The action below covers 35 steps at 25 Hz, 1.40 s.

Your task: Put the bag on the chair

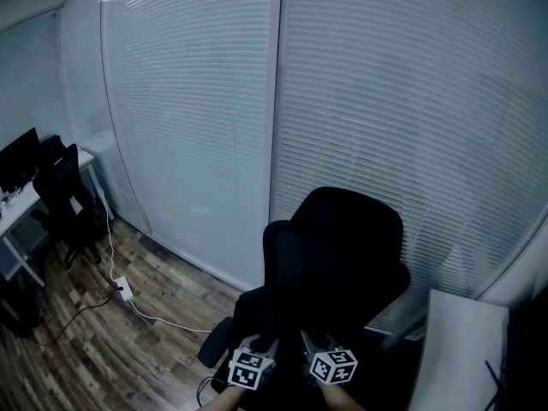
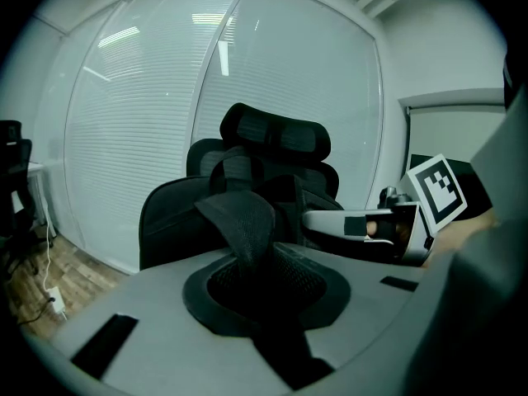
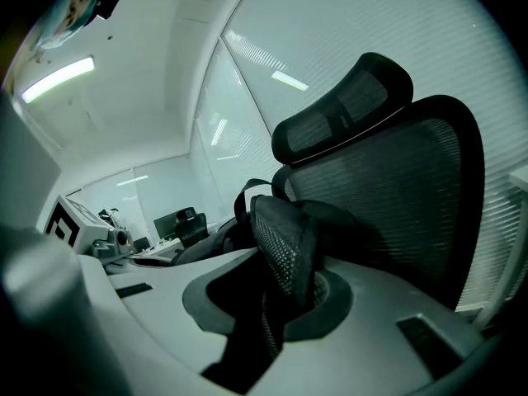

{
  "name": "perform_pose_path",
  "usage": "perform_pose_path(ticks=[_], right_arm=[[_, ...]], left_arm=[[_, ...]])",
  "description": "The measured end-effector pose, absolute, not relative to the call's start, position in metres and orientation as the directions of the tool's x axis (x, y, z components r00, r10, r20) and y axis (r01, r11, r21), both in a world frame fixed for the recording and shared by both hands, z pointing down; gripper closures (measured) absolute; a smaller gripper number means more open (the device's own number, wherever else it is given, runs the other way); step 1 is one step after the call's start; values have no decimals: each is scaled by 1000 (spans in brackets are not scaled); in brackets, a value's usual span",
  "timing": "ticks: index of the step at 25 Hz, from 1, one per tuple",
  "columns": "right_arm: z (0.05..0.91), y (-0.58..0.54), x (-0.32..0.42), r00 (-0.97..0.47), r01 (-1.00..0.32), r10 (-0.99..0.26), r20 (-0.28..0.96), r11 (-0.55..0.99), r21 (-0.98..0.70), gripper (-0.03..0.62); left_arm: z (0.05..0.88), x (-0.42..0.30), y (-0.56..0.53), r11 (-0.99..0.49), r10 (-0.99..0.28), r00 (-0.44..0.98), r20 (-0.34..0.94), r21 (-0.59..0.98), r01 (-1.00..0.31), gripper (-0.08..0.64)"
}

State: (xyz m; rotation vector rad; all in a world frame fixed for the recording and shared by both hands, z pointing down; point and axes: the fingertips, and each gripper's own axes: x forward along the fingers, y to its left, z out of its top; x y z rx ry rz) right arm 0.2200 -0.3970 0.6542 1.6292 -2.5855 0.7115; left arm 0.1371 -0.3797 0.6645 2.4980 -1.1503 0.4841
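Observation:
A black office chair (image 1: 347, 217) with a headrest stands before the blinds, and a black bag (image 1: 321, 285) hangs in front of its backrest, over the seat. My left gripper (image 1: 261, 343) and right gripper (image 1: 306, 342) sit side by side at the bottom of the head view, each shut on one of the bag's straps. In the left gripper view a woven strap (image 2: 243, 225) is pinched in the left gripper (image 2: 256, 264), with the bag (image 2: 177, 217) and the chair (image 2: 276, 134) beyond. The right gripper (image 3: 280, 297) clamps a mesh strap (image 3: 286, 250) beside the chair (image 3: 404, 188). I cannot tell whether the bag rests on the seat.
A glass wall with closed blinds (image 1: 197, 101) runs behind the chair. At the far left are a white desk (image 1: 19, 208) with a monitor and a second black chair (image 1: 67, 197). A power strip (image 1: 122, 290) and cable lie on the wood floor. A white panel (image 1: 458, 349) stands at the right.

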Motion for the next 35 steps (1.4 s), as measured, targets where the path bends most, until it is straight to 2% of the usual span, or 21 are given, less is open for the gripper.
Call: perform_pose_path(ticks=[5, 11, 15, 22, 35], right_arm=[[664, -394, 220, -462, -857, -847, 264, 348, -381, 530], [678, -392, 222, -450, -861, -839, 305, 318, -397, 481], [681, -394, 225, -431, -868, -845, 318, 292, -401, 432], [688, -390, 236, -398, -881, -852, 340, 251, -402, 398], [694, -376, 250, -345, -892, -866, 362, 183, -413, 393]], left_arm=[[676, 136, -377, -591, -648, 601, 467, 189, -784, 489], [683, 135, -377, -577, -637, 591, 495, 203, -791, 476], [689, 132, -375, -569, -617, 598, 512, 235, -788, 431], [691, 136, -370, -567, -605, 607, 516, 256, -783, 394], [695, 132, -364, -547, -602, 599, 529, 274, -791, 307]])
